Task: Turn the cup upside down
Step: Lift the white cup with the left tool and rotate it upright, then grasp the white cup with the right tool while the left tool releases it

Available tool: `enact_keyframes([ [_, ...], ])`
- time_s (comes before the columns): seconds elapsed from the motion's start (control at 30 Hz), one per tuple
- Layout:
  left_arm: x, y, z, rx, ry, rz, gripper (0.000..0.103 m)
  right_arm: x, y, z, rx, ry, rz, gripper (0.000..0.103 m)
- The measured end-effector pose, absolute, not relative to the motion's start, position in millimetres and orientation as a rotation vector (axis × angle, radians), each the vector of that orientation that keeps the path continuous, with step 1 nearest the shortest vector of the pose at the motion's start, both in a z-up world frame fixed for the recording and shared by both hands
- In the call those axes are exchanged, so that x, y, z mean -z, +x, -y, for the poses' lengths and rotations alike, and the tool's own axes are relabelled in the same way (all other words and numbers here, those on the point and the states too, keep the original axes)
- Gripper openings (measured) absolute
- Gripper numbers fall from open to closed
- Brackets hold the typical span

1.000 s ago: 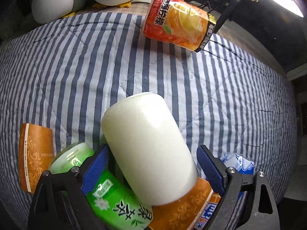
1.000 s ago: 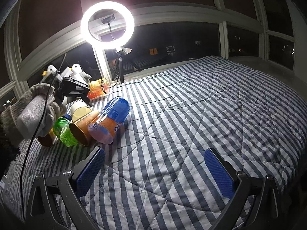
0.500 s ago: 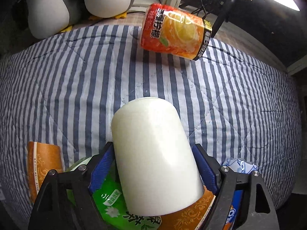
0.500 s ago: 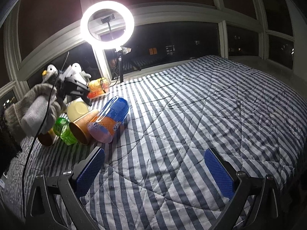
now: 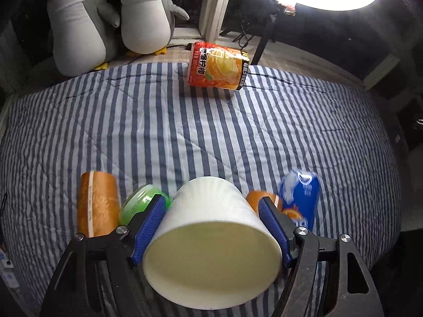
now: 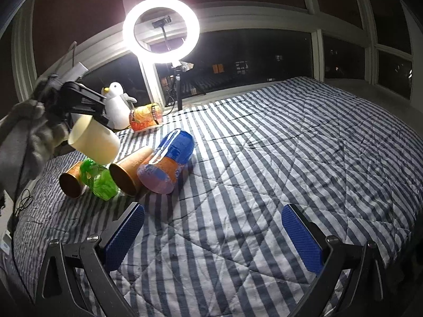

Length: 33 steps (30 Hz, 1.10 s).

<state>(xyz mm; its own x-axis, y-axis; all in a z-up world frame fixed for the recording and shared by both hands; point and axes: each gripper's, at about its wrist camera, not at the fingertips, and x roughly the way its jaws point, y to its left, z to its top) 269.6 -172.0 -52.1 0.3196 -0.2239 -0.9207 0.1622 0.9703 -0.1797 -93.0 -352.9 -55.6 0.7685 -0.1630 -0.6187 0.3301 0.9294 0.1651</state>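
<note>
My left gripper (image 5: 211, 227) is shut on a cream-white cup (image 5: 211, 237). The cup is lifted off the striped bed, lying tilted with its open mouth toward the camera and its base pointing away. In the right wrist view the same cup (image 6: 93, 142) hangs in the left gripper (image 6: 101, 121) above the pile of cups. My right gripper (image 6: 211, 235) is open and empty, low over the blanket near the bed's front.
Lying cups sit under the lifted one: an orange cup (image 5: 97, 206), a green cup (image 5: 140, 203), a brown-orange cup (image 6: 129, 171) and a blue cup (image 5: 301, 198). An orange printed cup (image 5: 216, 66) lies near the window. Two plush penguins (image 5: 111, 18) and a ring light (image 6: 161, 30) stand behind.
The left gripper closed on the white cup, lifted it and turned it, so its open mouth now faces the camera instead of its base. The right gripper stayed still.
</note>
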Motion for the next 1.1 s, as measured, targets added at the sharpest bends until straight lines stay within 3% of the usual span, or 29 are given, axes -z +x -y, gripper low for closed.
enact_keyframes([
  [0.33, 26.6, 201.7, 132.1, 0.295, -0.054, -1.168, 0.076, 49.3, -93.4, 322.0, 0.215, 0.239, -0.627, 0.102],
  [0.77, 108.3, 131.0, 110.2, 0.263, -0.022, -1.221, 0.076, 48.7, -103.7, 303.9, 0.194, 0.218, -0.63, 0.102],
  [1.1, 119.4, 83.2, 90.4, 0.312, -0.07, -1.244, 0.075, 57.4, -96.4, 279.4, 0.117, 0.234, -0.684, 0.102],
])
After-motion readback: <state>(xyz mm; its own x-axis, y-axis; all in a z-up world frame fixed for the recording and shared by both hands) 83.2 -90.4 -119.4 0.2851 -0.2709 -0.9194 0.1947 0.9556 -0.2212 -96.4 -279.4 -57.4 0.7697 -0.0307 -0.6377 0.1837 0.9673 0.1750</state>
